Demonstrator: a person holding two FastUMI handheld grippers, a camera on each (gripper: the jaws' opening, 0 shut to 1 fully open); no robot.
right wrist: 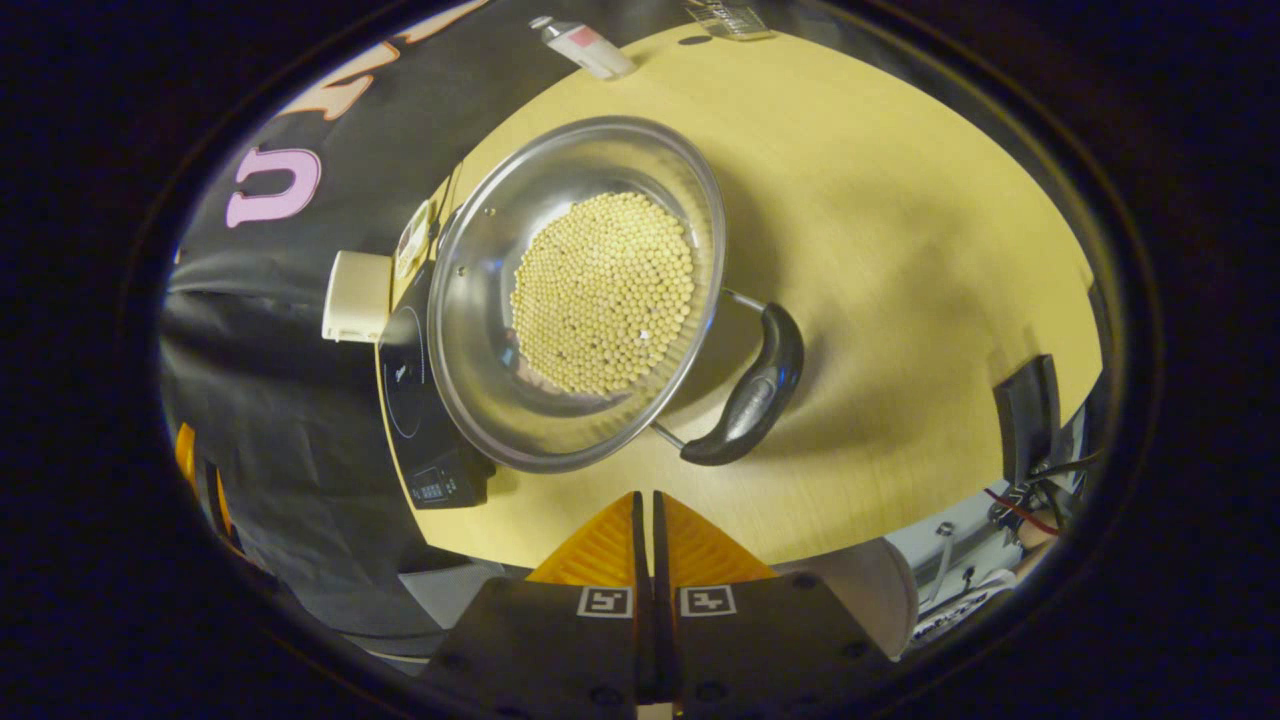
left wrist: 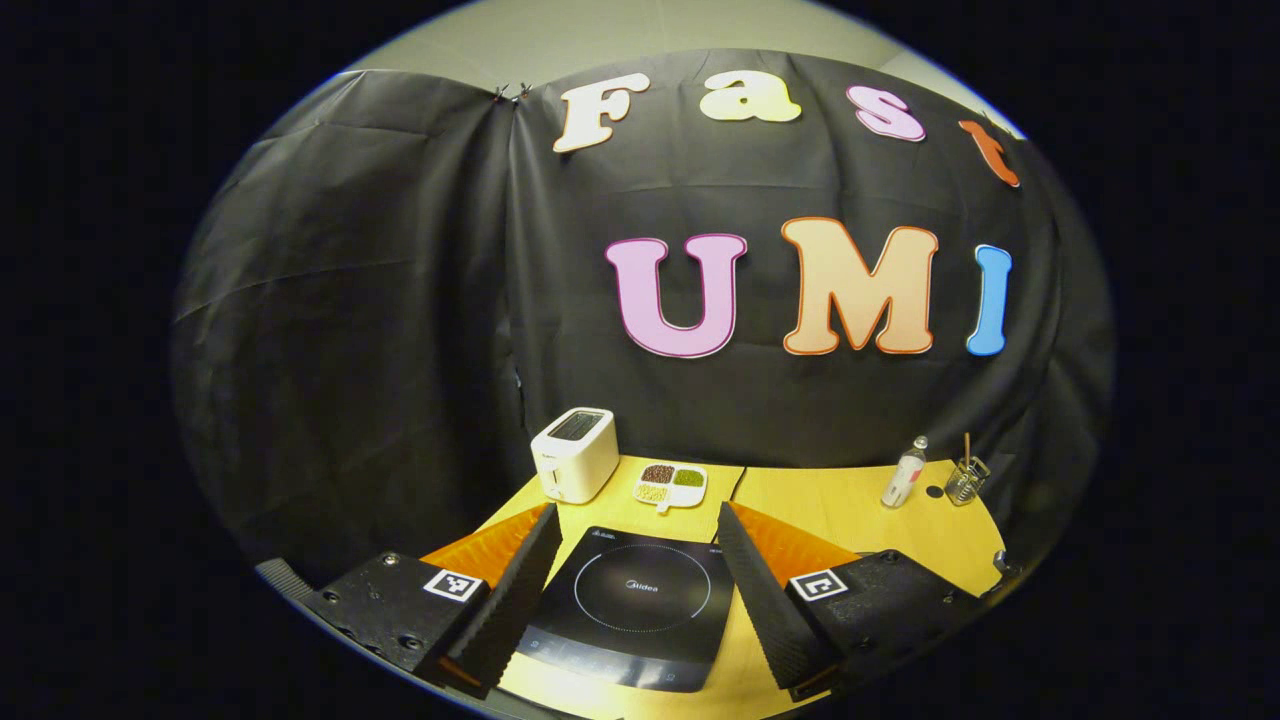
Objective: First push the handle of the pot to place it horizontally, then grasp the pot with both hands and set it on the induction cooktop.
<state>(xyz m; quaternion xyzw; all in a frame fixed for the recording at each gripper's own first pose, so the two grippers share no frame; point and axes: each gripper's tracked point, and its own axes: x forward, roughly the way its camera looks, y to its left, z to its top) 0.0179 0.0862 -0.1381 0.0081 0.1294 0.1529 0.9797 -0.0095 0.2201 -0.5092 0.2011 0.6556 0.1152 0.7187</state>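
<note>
In the right gripper view a steel pot (right wrist: 480,290) full of pale beans (right wrist: 605,290) stands on the yellow table, its dark handle (right wrist: 750,395) pointing toward my side. My right gripper (right wrist: 645,497) hovers shut and holding nothing just short of the pot's near rim, left of the handle. The black induction cooktop (right wrist: 405,385) lies beside the pot. In the left gripper view the cooktop (left wrist: 635,600) sits between the fingers of my left gripper (left wrist: 635,515), which is open and above its near edge.
A white toaster (left wrist: 575,452) and a divided dish of beans (left wrist: 670,484) stand behind the cooktop. A small bottle (left wrist: 904,475) and a glass beaker (left wrist: 967,480) are at the table's far right. Cables and a black clamp (right wrist: 1025,420) hang at the table edge.
</note>
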